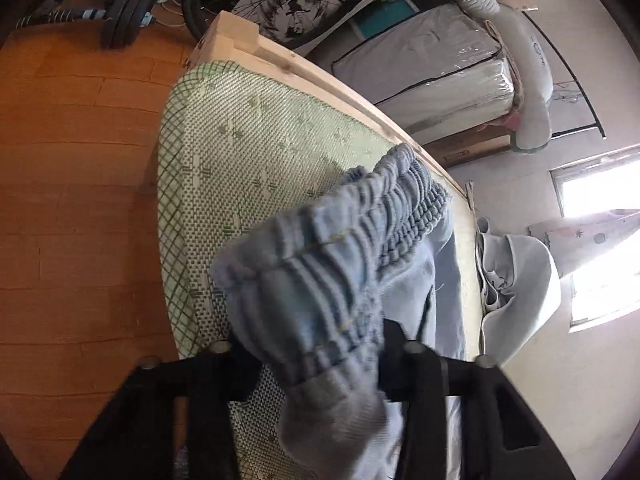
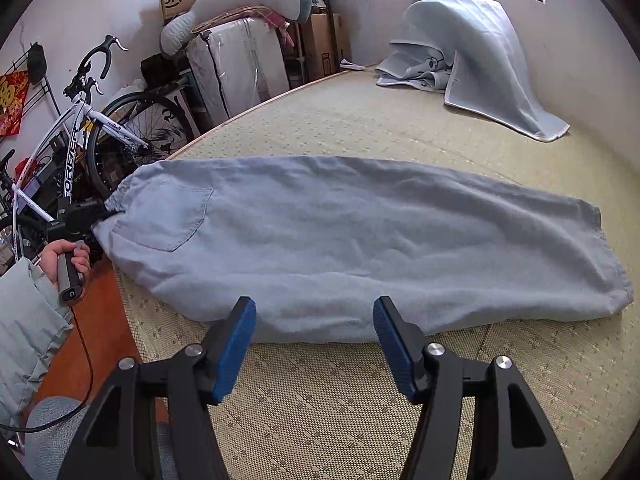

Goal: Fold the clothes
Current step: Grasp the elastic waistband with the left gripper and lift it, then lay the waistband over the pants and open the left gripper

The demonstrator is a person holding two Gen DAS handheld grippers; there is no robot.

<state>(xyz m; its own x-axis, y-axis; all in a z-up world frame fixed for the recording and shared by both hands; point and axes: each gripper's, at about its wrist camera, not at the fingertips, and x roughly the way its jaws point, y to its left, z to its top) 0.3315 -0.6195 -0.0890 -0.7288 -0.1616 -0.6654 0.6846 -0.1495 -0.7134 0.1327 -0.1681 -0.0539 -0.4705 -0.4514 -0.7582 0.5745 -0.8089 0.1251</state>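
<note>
Left tool [image 1: 320, 364]: clamped on the gathered elastic waistband [image 1: 344, 248] of the light-blue trousers [image 2: 352, 240] — cloth bunched between the fingers, rest of the garment trailing away toward the bed's far side. Seen from the right wrist cam, same tool at the waist end, at the bed's edge, hand [image 2: 66, 258] round the handle, puffy sleeve [image 2: 28, 320] below.

Right tool [image 2: 314, 344]: jaws apart, blue pads [image 2: 236, 344] bare, nothing between them. Hovering just short of the trousers' near long edge, roughly mid-length, not touching as far as can be told.

Trousers flat on the woven mat [image 2: 360, 400] covering the bed, pocket side up. Long axis crosswise to the right tool: waist at left of that view, hem [image 2: 608, 256] at right. So left hand already has the waist; hem end free and lying on the right tool's side, though a fair reach off.

Judgement: early in the fold — garment at full length, no crease made. Likely needs the right tool on the hem or near edge before ends can meet.

Beyond: pale blanket [image 2: 480, 64] heaped at bed's far side, bicycle [image 2: 92, 128] and boxes by the wall, well apart.
</note>
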